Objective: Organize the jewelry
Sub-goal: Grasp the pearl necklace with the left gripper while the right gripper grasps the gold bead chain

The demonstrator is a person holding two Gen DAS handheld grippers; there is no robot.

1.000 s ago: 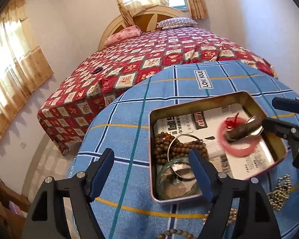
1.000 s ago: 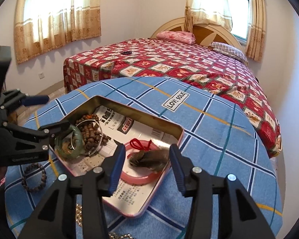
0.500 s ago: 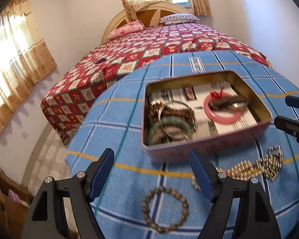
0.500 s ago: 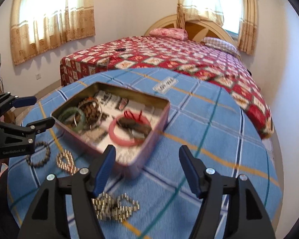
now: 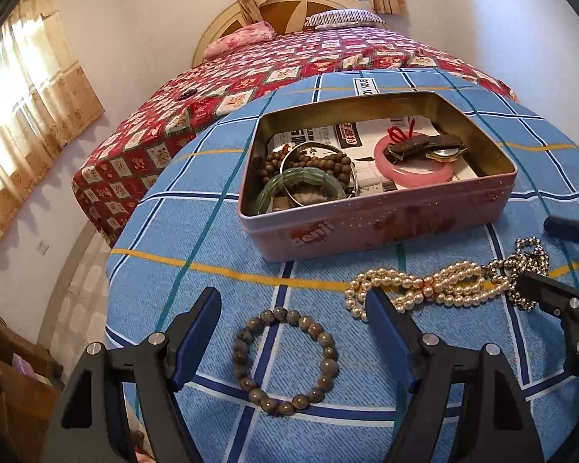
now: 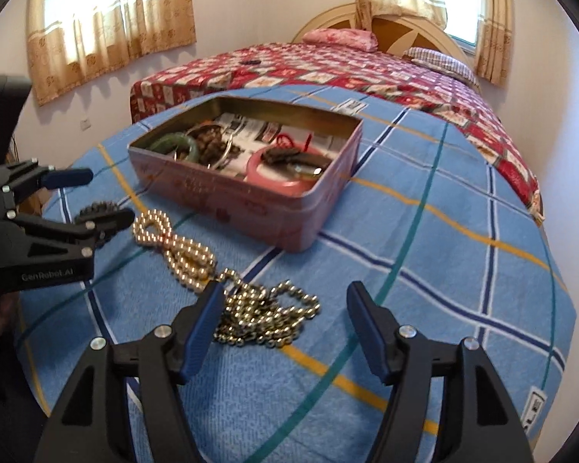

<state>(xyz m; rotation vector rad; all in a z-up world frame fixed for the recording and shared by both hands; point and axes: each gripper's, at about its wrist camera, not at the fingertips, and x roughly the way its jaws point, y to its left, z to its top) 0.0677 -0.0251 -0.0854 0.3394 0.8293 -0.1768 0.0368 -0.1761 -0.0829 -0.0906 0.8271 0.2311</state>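
Note:
A pink tin (image 5: 370,227) (image 6: 227,208) sits on the round table and holds a green bangle (image 5: 301,183), brown beads (image 5: 316,164), a pink bangle (image 5: 413,169) and a watch (image 5: 432,146). On the cloth in front of it lie a grey bead bracelet (image 5: 285,362), a pearl strand (image 5: 417,289) (image 6: 173,243) and a gold bead chain (image 6: 266,316) (image 5: 529,266). My left gripper (image 5: 293,308) (image 6: 100,196) is open and empty over the bead bracelet. My right gripper (image 6: 285,308) (image 5: 559,258) is open and empty beside the gold chain.
The table wears a blue checked cloth (image 6: 444,231) whose edge drops away on all sides. A bed with a red patterned cover (image 5: 289,61) stands right behind it. Curtained windows (image 6: 108,19) line the walls.
Both grippers have pulled back from the tin and lowered toward the table's near side. The loose bracelet, pearls and chain have come into view.

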